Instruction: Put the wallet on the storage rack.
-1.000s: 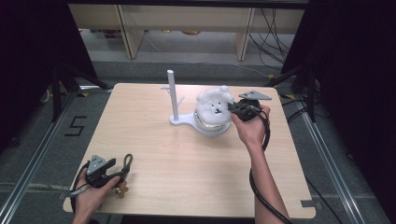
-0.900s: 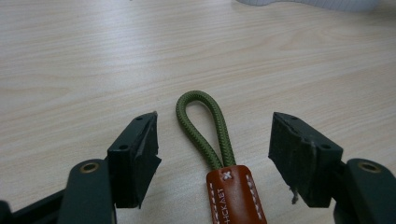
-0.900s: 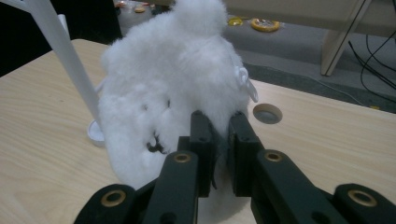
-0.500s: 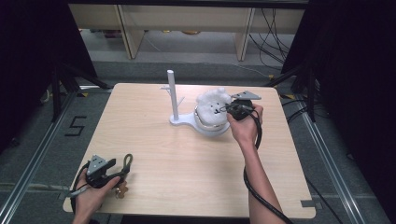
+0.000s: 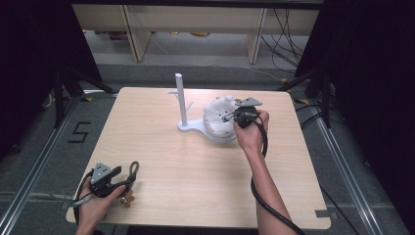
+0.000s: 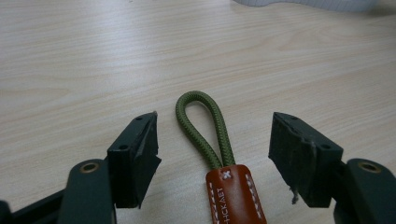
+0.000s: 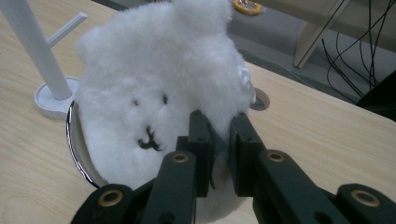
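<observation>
surface: light wooden table (image 5: 195, 166) | on it: white stand (image 5: 182, 100), round dish (image 5: 215, 133), green cord loop (image 6: 201, 122) with leather tab (image 6: 233, 196)

- We see a white plush toy (image 7: 154, 88) with small black face marks.
- We see an olive-green cord loop (image 6: 203, 123) on an orange-brown tag (image 6: 233, 196) with white stitching.
- We see a white stand (image 5: 182, 100) on a pale wood-grain table (image 5: 195, 176).

A: What is the plush (image 7: 159, 88) like?
B: White and fluffy, with a small dark stitched face, sitting in a shiny round dish (image 7: 77, 154) far across the bench, just beside a white stand (image 5: 182, 105).
A: And the strap (image 6: 205, 128)?
B: An olive cord loop with a brown leather tab, flat on the near left corner.
</observation>
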`<action>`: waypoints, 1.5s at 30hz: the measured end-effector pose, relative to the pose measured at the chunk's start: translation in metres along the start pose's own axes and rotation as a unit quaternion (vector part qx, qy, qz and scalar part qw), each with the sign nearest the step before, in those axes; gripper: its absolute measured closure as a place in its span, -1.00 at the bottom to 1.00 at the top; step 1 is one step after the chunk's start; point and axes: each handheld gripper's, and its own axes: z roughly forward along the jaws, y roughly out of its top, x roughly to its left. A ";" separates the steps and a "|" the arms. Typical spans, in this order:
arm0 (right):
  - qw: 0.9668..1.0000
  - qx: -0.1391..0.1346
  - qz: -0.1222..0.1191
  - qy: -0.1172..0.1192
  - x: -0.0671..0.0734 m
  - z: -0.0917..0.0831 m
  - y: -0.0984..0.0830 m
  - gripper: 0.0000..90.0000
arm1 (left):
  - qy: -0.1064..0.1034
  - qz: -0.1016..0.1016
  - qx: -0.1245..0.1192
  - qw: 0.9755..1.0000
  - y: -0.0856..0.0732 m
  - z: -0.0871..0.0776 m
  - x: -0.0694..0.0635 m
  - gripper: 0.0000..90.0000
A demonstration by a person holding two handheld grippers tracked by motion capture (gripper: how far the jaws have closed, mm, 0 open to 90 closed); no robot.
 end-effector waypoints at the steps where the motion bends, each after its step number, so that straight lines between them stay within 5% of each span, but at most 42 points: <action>1: 1.000 0.000 0.005 -0.004 0.000 0.000 0.000 0.81 | 0.001 -0.002 0.000 1.000 0.000 0.000 0.000 -0.28; 17: 1.000 0.010 -0.003 -0.006 -0.003 0.004 0.000 0.70 | -0.001 0.001 0.002 1.000 0.001 0.001 -0.001 -0.28; 26: 0.999 0.007 0.037 0.008 -0.003 0.004 0.001 0.48 | -0.007 0.007 -0.003 1.000 0.001 0.002 -0.001 -0.28; 45: 0.997 -0.014 0.074 0.029 -0.006 -0.005 -0.004 0.10 | -0.002 -0.001 -0.001 1.000 0.000 0.001 -0.002 -0.28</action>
